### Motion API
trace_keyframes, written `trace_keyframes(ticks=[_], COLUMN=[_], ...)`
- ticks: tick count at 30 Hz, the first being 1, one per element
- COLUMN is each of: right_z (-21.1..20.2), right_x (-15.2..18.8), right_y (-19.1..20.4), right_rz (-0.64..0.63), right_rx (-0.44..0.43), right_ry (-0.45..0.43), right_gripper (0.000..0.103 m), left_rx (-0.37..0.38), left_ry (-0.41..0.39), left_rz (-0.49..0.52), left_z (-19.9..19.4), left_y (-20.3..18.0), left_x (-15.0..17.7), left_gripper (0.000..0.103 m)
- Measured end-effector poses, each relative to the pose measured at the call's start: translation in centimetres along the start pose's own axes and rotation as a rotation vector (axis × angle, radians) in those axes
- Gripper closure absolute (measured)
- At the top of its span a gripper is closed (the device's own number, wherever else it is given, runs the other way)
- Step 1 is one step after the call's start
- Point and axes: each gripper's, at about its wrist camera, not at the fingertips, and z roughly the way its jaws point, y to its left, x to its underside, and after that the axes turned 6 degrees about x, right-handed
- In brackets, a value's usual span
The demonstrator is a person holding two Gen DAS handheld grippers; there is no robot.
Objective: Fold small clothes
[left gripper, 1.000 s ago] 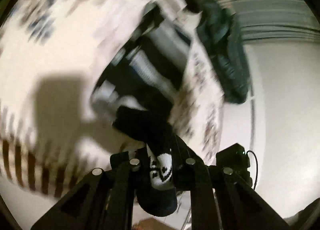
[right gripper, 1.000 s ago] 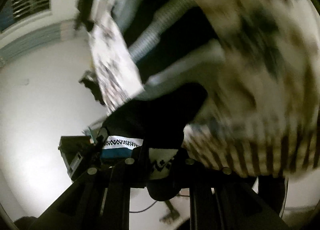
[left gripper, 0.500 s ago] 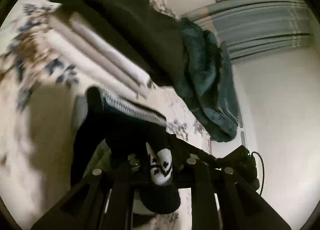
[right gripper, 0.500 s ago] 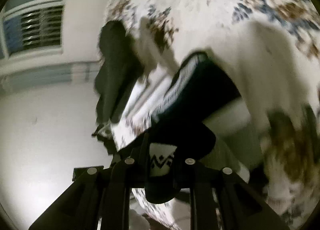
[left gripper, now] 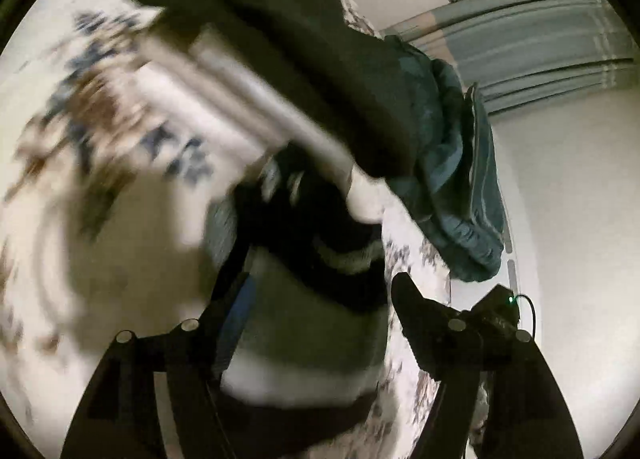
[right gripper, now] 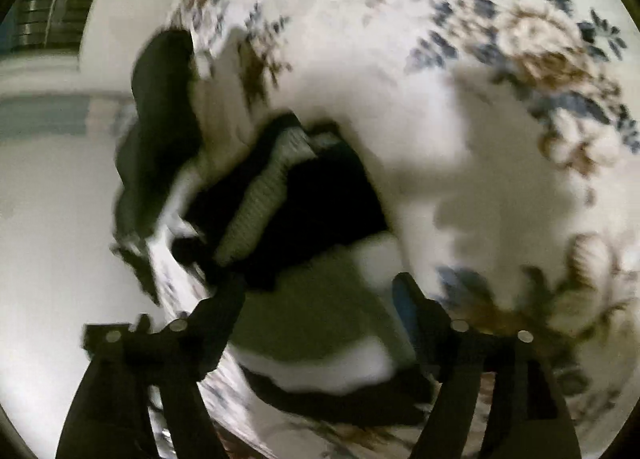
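beside the bedspread (right gripper: pixel 360 39) edge, open floor (right gripper: pixel 48 239)

Floral bedspread, teal blanket, shuttered window

A white bedspread (right gripper: pixel 360 59) printed with blue and brown flowers covers the bed; a crumpled teal blanket (left gripper: pixel 460 179) hangs over its far edge. Past that edge stand a plain pale wall (left gripper: pixel 580 199) and a grey slatted window shutter (left gripper: pixel 540 39).
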Motion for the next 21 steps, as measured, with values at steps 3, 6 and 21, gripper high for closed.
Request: trace_keyframes(ticks=[3,6,21], right_z=[0.0,0.4,14.6], right_x=[1.2,1.0,-9.7], right_y=[-1.4,-2.6,3.4], right_rz=[-0.064,-0.094,-0.318], right_rx=[0.067,0.066,-0.101], right_ry=[0.058,0.125,0.434], right_gripper=[0.005,0.000,0.000], left_rx=[0.018,0.008,0.105], left_ry=[-0.009,-0.011,-0.294], left_rz=[-0.058,-0.189,-0.491], left_z=[-2.2,-3.0,8.0], left_y=[0.8,2.9,6.0], left_x=[4.9,11.6,15.2], left_gripper=[0.021,0.017,0.015])
